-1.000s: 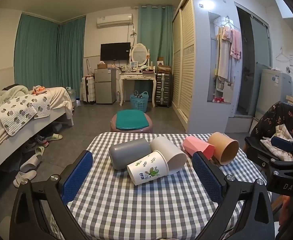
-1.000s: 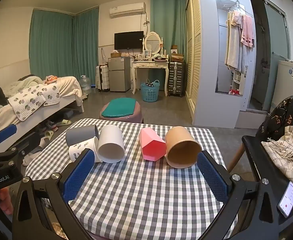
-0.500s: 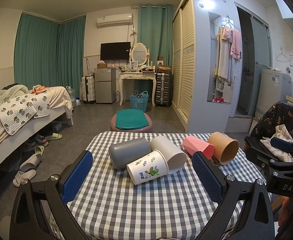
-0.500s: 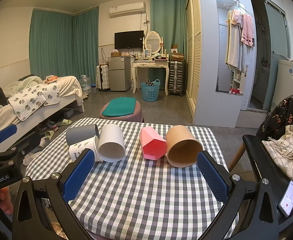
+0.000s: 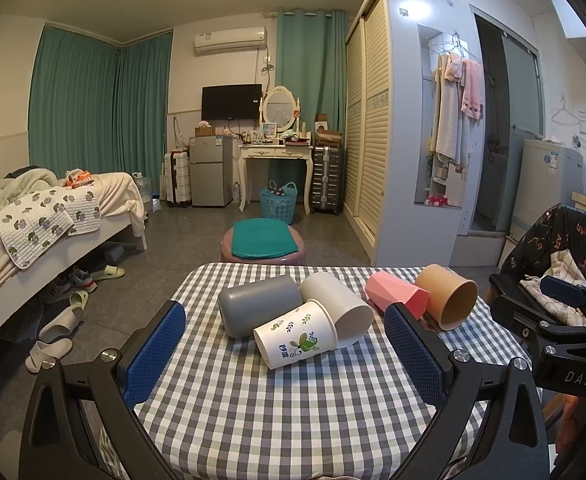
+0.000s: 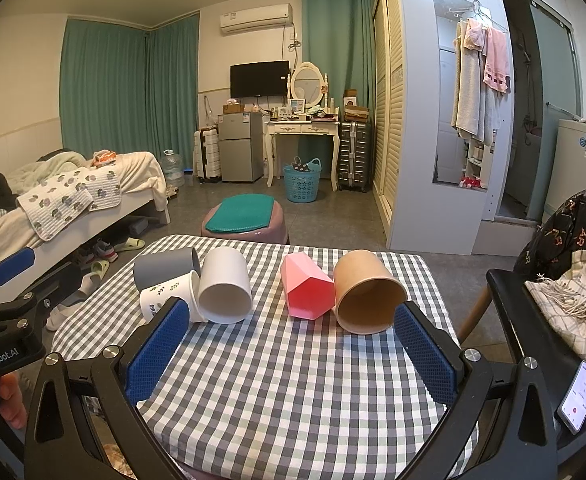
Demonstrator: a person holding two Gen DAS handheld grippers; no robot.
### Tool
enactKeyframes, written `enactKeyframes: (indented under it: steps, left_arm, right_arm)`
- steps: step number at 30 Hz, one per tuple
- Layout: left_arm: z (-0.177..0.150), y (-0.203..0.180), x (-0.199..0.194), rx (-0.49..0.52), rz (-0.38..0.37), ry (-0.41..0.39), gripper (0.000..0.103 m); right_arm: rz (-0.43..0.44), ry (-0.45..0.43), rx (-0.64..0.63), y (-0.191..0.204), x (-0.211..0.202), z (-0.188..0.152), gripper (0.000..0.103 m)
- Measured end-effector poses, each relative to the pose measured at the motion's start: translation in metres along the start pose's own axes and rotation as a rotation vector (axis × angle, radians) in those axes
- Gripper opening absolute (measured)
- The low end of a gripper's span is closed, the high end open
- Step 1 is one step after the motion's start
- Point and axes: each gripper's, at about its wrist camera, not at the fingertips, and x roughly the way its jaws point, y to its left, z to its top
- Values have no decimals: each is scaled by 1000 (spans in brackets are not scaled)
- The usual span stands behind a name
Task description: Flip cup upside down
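Several cups lie on their sides on a grey checked table (image 5: 293,408): a grey cup (image 5: 257,310), a white cup (image 5: 339,308), a leaf-print paper cup (image 5: 297,334), a pink faceted cup (image 5: 395,296) and a brown paper cup (image 5: 447,296). The right wrist view shows them too: grey (image 6: 165,268), white (image 6: 225,284), leaf-print (image 6: 169,300), pink (image 6: 307,290), brown (image 6: 367,292). My left gripper (image 5: 285,352) is open and empty, short of the leaf-print cup. My right gripper (image 6: 289,348) is open and empty, short of the pink and brown cups.
A pink stool with a green cushion (image 5: 263,240) stands beyond the table's far edge. A bed (image 5: 33,220) is at the left. A dark chair with a blanket (image 6: 565,280) and a phone (image 6: 579,396) are at the right.
Both grippers have crept slightly toward the cups. The cups have not moved.
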Motion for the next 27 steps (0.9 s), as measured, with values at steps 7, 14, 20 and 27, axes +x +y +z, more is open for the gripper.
enactKeyframes:
  steps: [7, 14, 20, 27]
  left_arm:
    - [0, 0, 0, -1, -1, 1, 103]
    - [0, 0, 0, -1, -1, 0, 103]
    - [0, 0, 0, -3, -1, 1, 103]
    - [0, 1, 0, -3, -2, 2, 103]
  right_arm:
    - [1, 0, 0, 0, 0, 0, 103]
    - [2, 1, 2, 1, 2, -2, 103]
    - [3, 2, 3, 2, 2, -3, 103]
    - [3, 3, 2, 3, 2, -3, 103]
